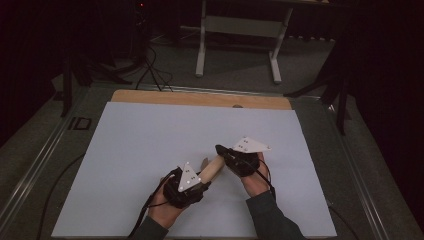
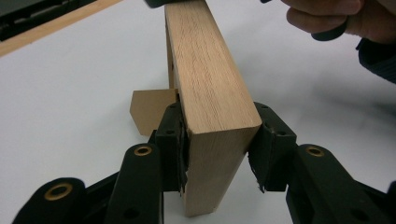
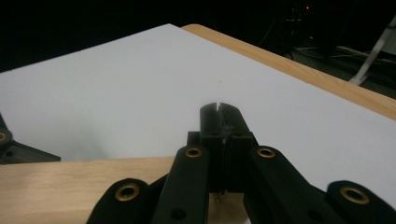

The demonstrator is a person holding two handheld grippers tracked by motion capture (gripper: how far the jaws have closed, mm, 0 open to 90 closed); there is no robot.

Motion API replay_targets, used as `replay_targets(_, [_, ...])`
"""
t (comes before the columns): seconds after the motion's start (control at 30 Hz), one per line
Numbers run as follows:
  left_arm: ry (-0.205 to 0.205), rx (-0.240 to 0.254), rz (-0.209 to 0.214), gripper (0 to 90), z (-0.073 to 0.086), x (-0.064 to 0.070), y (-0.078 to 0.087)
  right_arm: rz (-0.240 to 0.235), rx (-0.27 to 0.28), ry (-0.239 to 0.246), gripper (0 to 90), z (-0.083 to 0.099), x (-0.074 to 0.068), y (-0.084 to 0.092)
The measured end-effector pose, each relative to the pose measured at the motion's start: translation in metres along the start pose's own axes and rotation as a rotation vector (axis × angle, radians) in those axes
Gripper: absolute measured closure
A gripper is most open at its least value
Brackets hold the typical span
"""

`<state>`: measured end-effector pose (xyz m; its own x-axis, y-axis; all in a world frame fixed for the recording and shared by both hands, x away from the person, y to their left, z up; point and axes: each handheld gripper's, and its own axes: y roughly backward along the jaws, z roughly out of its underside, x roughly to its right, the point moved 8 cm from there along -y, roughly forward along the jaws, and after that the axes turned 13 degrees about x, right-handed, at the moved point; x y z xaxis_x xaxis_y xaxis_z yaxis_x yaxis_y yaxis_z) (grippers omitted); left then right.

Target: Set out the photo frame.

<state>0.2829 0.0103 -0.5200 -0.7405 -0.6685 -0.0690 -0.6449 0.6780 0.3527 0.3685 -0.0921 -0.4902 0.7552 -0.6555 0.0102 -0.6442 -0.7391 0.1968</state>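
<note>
The left gripper (image 2: 217,154) clamps the near end of the wooden block (image 2: 208,79), holding it tilted off the white sheet (image 1: 140,145) toward two o'clock, where the right gripper (image 3: 219,114), jaws clenched empty, rests over its far end to steady it

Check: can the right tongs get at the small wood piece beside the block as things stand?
Probably not straight away. The small piece sits on the far side of the block, which the left tongs clamp. The right tongs are shut and rest over the block's other end.
</note>
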Motion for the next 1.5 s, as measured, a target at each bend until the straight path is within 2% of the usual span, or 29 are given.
replay_targets(0.27, [0.014, 0.000, 0.010, 59.9, 0.001, -0.003, 0.001, 0.005, -0.006, 0.004, 89.2, 0.000, -0.001, 0.000])
replay_targets(0.33, [0.030, 0.004, 0.006, 59.4, 0.001, -0.005, 0.001, 0.005, -0.007, 0.001, 89.2, 0.000, 0.000, 0.001])
replay_targets(0.53, [0.075, -0.001, -0.049, 57.0, 0.004, -0.018, 0.002, 0.006, -0.006, -0.011, 89.3, 0.001, 0.001, 0.001])
replay_targets(0.7, [0.084, 0.002, -0.093, 55.6, 0.006, -0.026, 0.003, 0.004, -0.006, -0.013, 89.3, 0.000, 0.001, 0.002])
replay_targets(0.87, [0.115, -0.002, -0.151, 53.9, 0.009, -0.036, 0.004, 0.005, -0.012, -0.017, 89.4, 0.001, 0.001, 0.002])
replay_targets(0.97, [0.135, -0.001, -0.165, 54.0, 0.011, -0.041, 0.004, 0.007, -0.015, -0.019, 89.4, 0.001, 0.001, 0.002])
replay_targets(1.07, [0.135, -0.002, -0.163, 55.4, 0.012, -0.041, 0.003, 0.007, -0.016, -0.019, 88.7, 0.001, 0.002, 0.002])
replay_targets(1.13, [0.133, -0.003, -0.159, 55.4, 0.012, -0.040, 0.003, 0.011, -0.018, -0.016, 85.5, 0.001, 0.002, 0.002])
replay_targets(1.3, [0.133, -0.006, -0.157, 55.8, 0.012, -0.041, 0.003, -0.015, -0.013, -0.014, 78.0, -0.001, 0.003, 0.006])
replay_targets(1.5, [0.132, -0.005, -0.158, 55.6, 0.013, -0.041, 0.002, -0.072, -0.017, -0.010, 63.5, -0.004, -0.002, 0.013])
